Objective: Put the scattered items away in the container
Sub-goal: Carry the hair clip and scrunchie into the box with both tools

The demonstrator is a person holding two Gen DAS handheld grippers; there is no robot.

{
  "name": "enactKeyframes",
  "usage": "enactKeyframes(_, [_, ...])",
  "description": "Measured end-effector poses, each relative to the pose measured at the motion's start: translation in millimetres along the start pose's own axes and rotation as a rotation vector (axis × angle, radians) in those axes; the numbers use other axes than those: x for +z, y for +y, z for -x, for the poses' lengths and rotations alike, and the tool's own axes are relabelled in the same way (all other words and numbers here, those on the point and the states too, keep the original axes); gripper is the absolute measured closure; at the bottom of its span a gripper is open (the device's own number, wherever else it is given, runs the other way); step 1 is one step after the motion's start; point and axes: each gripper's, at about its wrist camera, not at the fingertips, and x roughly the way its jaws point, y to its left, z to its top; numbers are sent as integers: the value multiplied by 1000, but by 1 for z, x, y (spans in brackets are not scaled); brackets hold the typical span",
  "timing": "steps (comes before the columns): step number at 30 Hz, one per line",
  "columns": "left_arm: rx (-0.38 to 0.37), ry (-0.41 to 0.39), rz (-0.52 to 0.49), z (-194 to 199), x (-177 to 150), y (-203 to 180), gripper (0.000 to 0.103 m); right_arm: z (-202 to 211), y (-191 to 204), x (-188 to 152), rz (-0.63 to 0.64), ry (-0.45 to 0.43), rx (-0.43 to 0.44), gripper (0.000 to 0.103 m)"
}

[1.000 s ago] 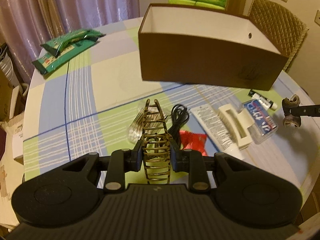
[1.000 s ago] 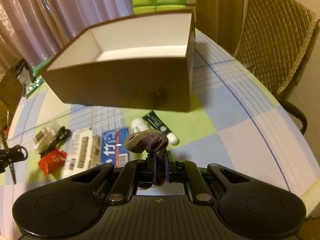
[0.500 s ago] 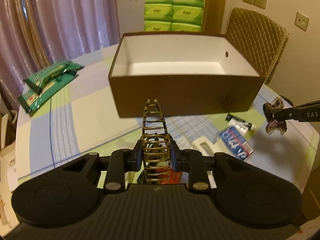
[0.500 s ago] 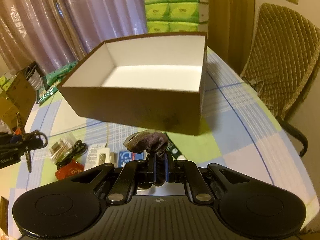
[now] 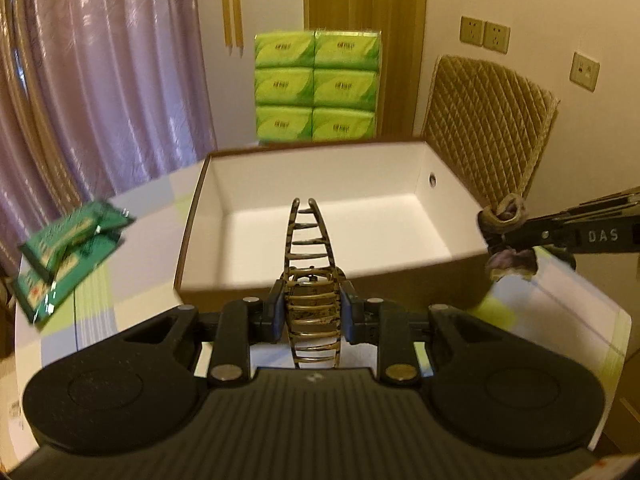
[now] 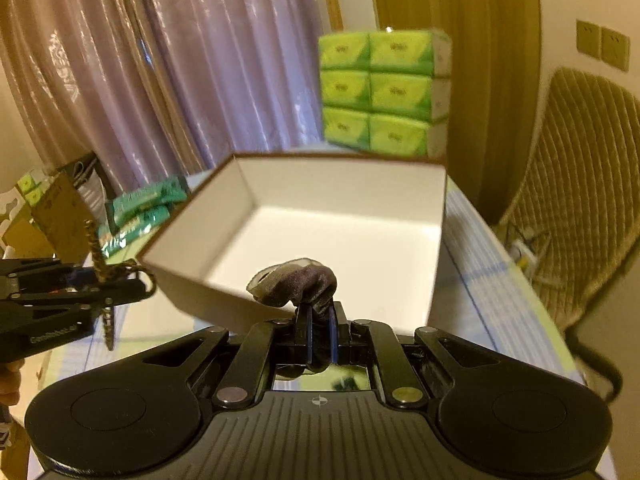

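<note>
- The left hand-held gripper is clamped on a striped hair claw poised above the box's near rim.
- The right hand-held gripper pinches a dark scrunchie at the box's near edge.
- Only the right view shows the surface strip beside the chair.
- The box interior is bare.

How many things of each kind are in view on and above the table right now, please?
Hair clip, held in the left claw: 1
Scrunchie, held in the right claw: 1
Box, nothing in it: 1
Green packets: 2
Total: 5
</note>
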Motion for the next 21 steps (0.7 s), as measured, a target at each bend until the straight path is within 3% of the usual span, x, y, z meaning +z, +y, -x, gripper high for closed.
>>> enactKeyframes(10, [-12,-41,-15,-40,51,0,80,-44,-6,43,8,-8,-27,98])
enactKeyframes(21, [-37,53,14,-107,61,3,80,-105,-19,49,-8,97,-57,98])
